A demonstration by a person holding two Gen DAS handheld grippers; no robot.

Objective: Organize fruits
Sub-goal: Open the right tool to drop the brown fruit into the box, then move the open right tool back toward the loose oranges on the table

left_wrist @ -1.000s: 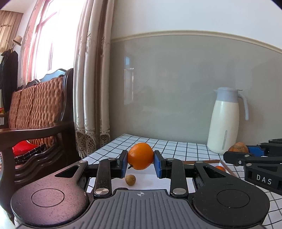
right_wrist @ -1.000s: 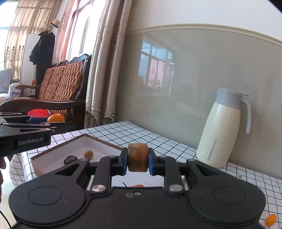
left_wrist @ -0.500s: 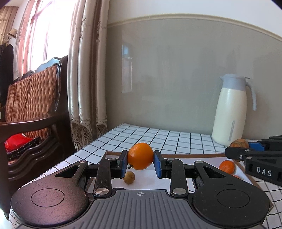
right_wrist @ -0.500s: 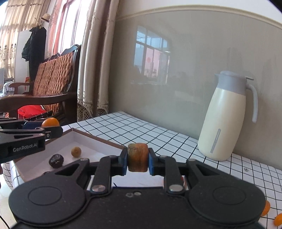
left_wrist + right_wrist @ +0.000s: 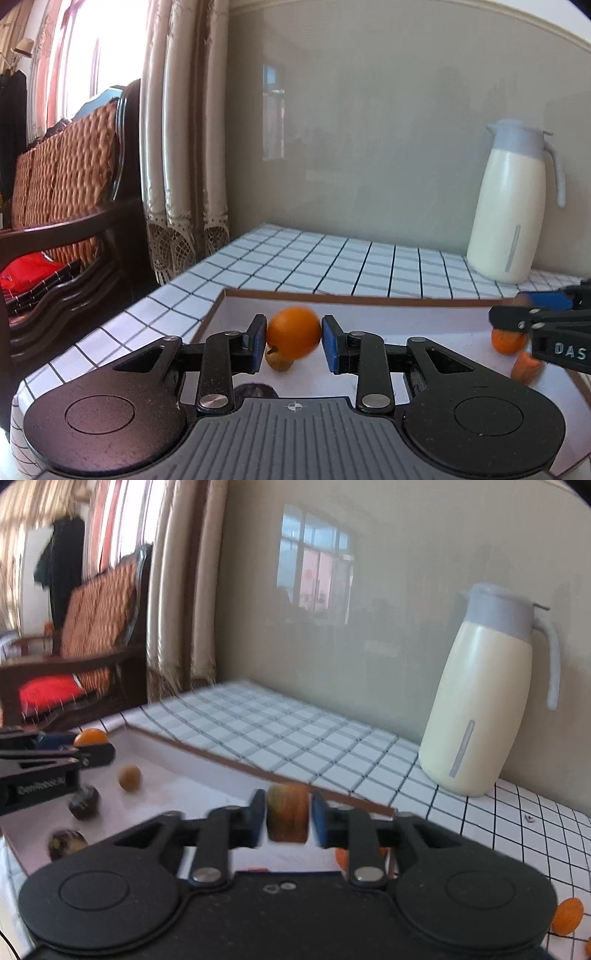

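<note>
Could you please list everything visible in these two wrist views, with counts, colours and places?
Round orange fruit: 1, orange, between left gripper's pads.
Mottled orange-brown fruit: 1, between right gripper's pads.
Small tan round fruit: 1, in tray.
Dark round fruits: 2, brown-black, tray's left part.
Shallow white tray with brown rim: 1, on tablecloth.
Cream thermos jug with grey lid: 1, by wall.
Checked white tablecloth: 1.
Wooden wicker-backed chair: 1, left.
Left gripper: black, blue pads.
Right gripper: same.

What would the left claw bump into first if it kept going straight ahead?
Probably the far wall of the tray, just past the orange that the left claw carries; depth is hard to judge.
</note>
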